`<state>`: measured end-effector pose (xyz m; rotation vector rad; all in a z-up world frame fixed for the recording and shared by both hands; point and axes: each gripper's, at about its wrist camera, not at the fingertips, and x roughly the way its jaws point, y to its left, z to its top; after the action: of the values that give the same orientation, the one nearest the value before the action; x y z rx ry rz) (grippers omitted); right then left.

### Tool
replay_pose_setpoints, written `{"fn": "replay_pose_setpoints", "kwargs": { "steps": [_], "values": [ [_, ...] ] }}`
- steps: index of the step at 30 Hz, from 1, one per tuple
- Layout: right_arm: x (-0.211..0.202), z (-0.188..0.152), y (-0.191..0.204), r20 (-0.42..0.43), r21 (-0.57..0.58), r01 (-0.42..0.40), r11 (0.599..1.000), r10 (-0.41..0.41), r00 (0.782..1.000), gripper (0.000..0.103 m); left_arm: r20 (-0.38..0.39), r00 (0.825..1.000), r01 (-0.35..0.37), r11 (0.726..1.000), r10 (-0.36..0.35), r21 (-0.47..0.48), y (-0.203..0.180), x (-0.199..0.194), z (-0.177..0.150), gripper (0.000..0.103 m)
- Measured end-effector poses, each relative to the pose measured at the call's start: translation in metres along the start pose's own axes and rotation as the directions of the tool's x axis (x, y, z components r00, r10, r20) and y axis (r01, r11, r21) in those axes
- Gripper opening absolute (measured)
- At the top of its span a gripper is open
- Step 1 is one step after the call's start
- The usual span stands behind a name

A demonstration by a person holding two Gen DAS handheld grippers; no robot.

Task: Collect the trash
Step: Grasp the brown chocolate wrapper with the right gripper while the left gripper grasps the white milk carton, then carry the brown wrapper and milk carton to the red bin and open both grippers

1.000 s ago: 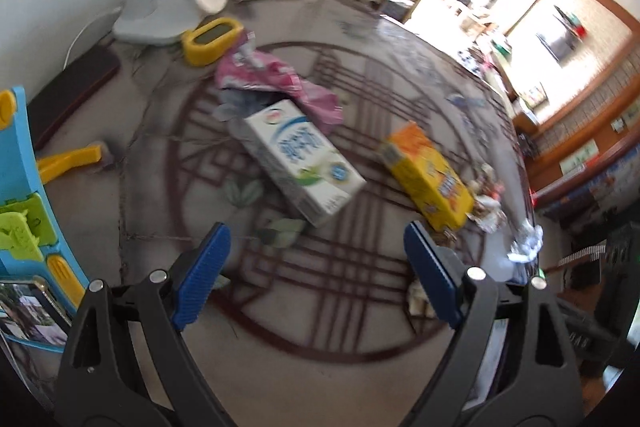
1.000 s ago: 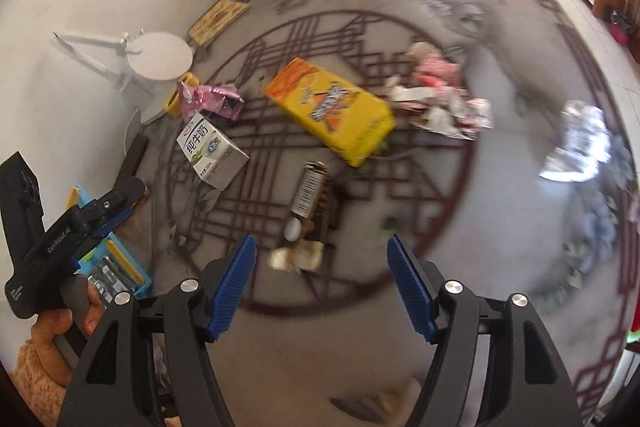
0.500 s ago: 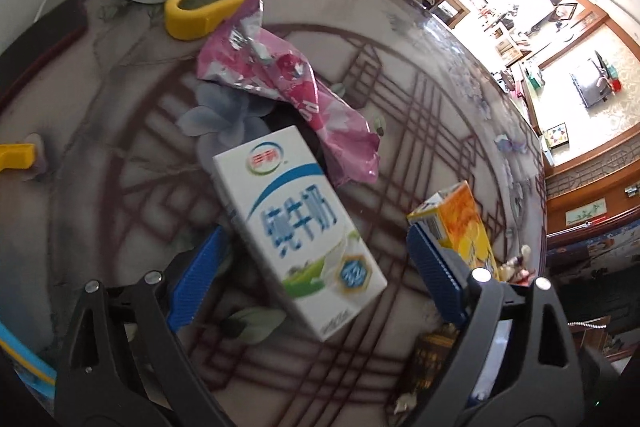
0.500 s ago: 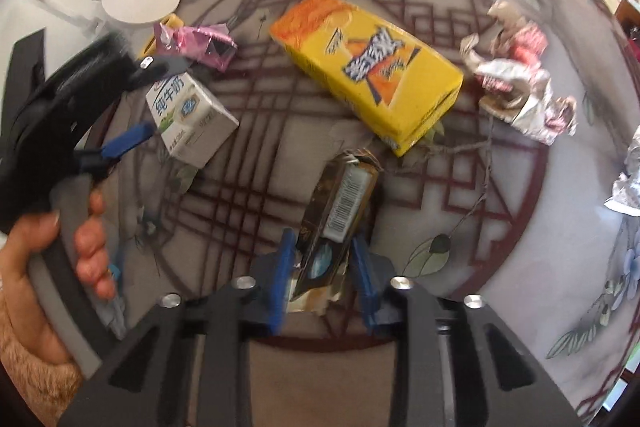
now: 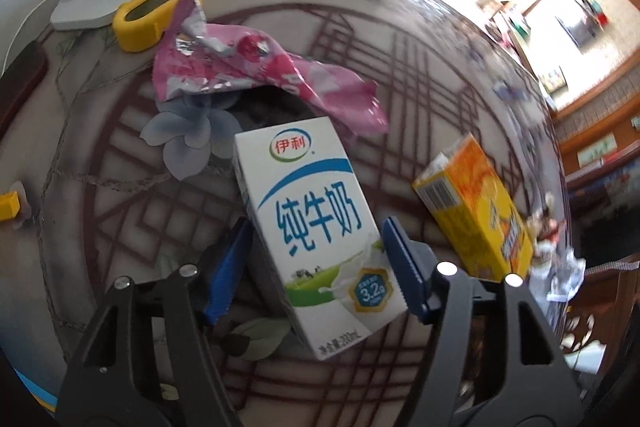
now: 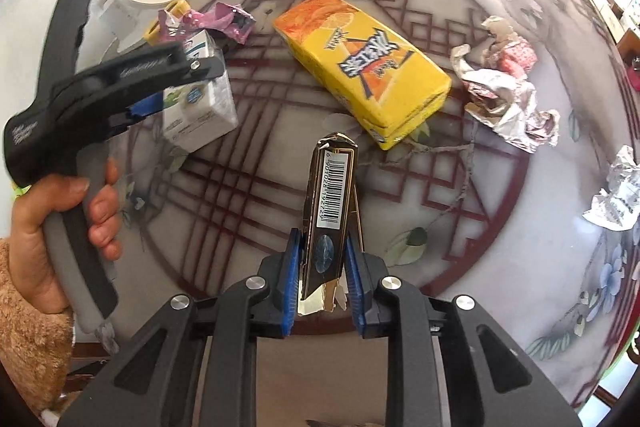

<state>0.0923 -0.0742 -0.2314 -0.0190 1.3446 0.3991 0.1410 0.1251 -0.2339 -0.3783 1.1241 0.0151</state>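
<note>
right gripper (image 6: 320, 275) is clamped tight on the flattened dark cigarette pack (image 6: 330, 211), pads squeezing both sides above the round patterned table (image 6: 500, 235). left gripper (image 5: 316, 267) has just been closing around the white milk carton (image 5: 312, 223), which lies flat between the blue pads; whether they touch it yet i cannot tell. yellow orange-drink box (image 5: 476, 215) lies just beside, pink wrapper (image 5: 260, 75) behind

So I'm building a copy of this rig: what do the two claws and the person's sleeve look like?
Both claws, left and right, have black plastic arms with silver rivets and ridged blue pads. Seen from the right wrist, the left tool has a black body with pale lettering and a grey handle. The sleeve is fuzzy brown fleece.
</note>
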Motion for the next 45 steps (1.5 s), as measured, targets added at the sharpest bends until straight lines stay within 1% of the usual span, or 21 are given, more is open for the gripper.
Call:
{"fn": "replay_pose_setpoints", "kwargs": {
  "steps": [4,6,7,9,11,12,14,15,16,17,21,22,23,24,25,26,27,29,33,38,45],
  "values": [
    [-0.003,-0.002,-0.003,0.001,-0.019,0.027,0.999,-0.027,1.0,0.022,-0.044,0.999,0.036,0.995,-0.032,0.093,-0.003,-0.01,-0.016,0.059],
    [-0.003,-0.003,-0.005,0.003,-0.014,0.026,1.0,-0.026,1.0,0.024,-0.058,0.998,0.039,0.994,-0.033,0.105,-0.001,-0.014,-0.022,0.059],
    [-0.003,-0.003,-0.006,0.007,-0.007,0.024,1.0,-0.024,1.0,0.025,-0.062,0.997,0.04,0.994,-0.033,0.103,0.001,-0.014,-0.023,0.059],
    [-0.005,-0.003,-0.008,0.013,0.006,0.017,1.0,-0.017,1.0,0.04,-0.062,0.998,0.033,0.996,-0.028,0.079,0.007,-0.018,-0.024,0.06],
    [-0.008,-0.002,-0.008,0.026,0.01,0.012,1.0,-0.013,1.0,0.045,-0.059,0.998,0.026,0.998,-0.023,0.059,0.011,-0.016,-0.023,0.066],
    [-0.008,-0.002,-0.007,0.028,0.008,0.013,1.0,-0.013,1.0,0.045,-0.062,0.998,0.017,0.999,-0.014,0.05,0.012,-0.015,-0.022,0.07],
    [-0.009,-0.001,-0.007,0.03,0.006,0.019,1.0,-0.019,0.999,0.05,-0.057,0.998,0.014,0.999,-0.012,0.037,0.013,-0.017,-0.021,0.073],
    [-0.008,-0.001,-0.007,0.031,0.007,0.024,1.0,-0.024,0.999,0.052,-0.055,0.998,0.014,0.999,-0.012,0.035,0.01,-0.016,-0.022,0.077],
    [-0.008,-0.001,-0.007,0.031,0.012,0.027,1.0,-0.028,0.999,0.052,-0.048,0.999,0.012,0.999,-0.01,0.036,0.008,-0.017,-0.021,0.081],
    [-0.006,0.0,-0.008,0.03,0.019,0.029,0.999,-0.029,0.999,0.052,-0.038,0.999,0.006,0.999,-0.004,0.04,0.006,-0.018,-0.021,0.082],
    [0.0,0.004,-0.011,0.031,0.031,0.045,0.998,-0.046,0.998,0.052,-0.035,0.999,-0.016,0.999,0.017,0.039,-0.001,-0.011,-0.016,0.083],
    [0.002,0.005,-0.012,0.028,0.034,0.05,0.998,-0.051,0.998,0.052,-0.042,0.999,-0.019,0.999,0.021,0.036,-0.002,-0.007,-0.015,0.082],
    [0.004,0.006,-0.012,0.023,0.033,0.051,0.998,-0.051,0.998,0.052,-0.049,0.999,-0.018,0.999,0.019,0.033,-0.003,-0.005,-0.014,0.078],
    [0.005,0.007,-0.012,0.021,0.03,0.05,0.998,-0.051,0.999,0.049,-0.055,0.998,-0.019,0.999,0.021,0.033,-0.003,-0.003,-0.014,0.066],
    [0.007,0.006,-0.012,0.015,0.022,0.05,0.998,-0.051,0.999,0.044,-0.06,0.998,-0.017,0.999,0.019,0.035,-0.004,-0.001,-0.017,0.059],
    [0.009,0.006,-0.012,0.006,0.017,0.046,0.999,-0.046,0.999,0.026,-0.058,0.998,-0.011,0.999,0.013,0.038,-0.004,-0.001,-0.018,0.059],
    [0.011,0.005,-0.012,-0.004,0.019,0.037,0.999,-0.037,0.999,0.019,-0.06,0.998,0.001,0.999,0.002,0.041,-0.004,-0.002,-0.019,0.058],
    [0.009,0.004,-0.013,0.0,0.03,0.017,0.999,-0.017,1.0,0.019,-0.065,0.998,0.02,0.999,-0.018,0.034,-0.002,-0.004,-0.021,0.058],
    [-0.004,0.004,-0.009,0.03,0.019,-0.008,1.0,0.008,1.0,0.019,-0.048,0.998,0.04,0.999,-0.039,0.034,-0.002,-0.017,-0.026,0.057],
    [-0.026,-0.001,-0.007,0.075,0.023,-0.025,0.999,0.023,0.997,0.019,-0.024,0.998,0.06,0.996,-0.058,0.066,-0.011,-0.037,-0.036,0.057],
    [-0.057,-0.015,-0.004,0.145,0.037,-0.036,0.999,0.03,0.989,0.019,0.036,0.996,0.078,0.991,-0.082,0.11,-0.022,-0.071,-0.043,0.057]
  ]
}}
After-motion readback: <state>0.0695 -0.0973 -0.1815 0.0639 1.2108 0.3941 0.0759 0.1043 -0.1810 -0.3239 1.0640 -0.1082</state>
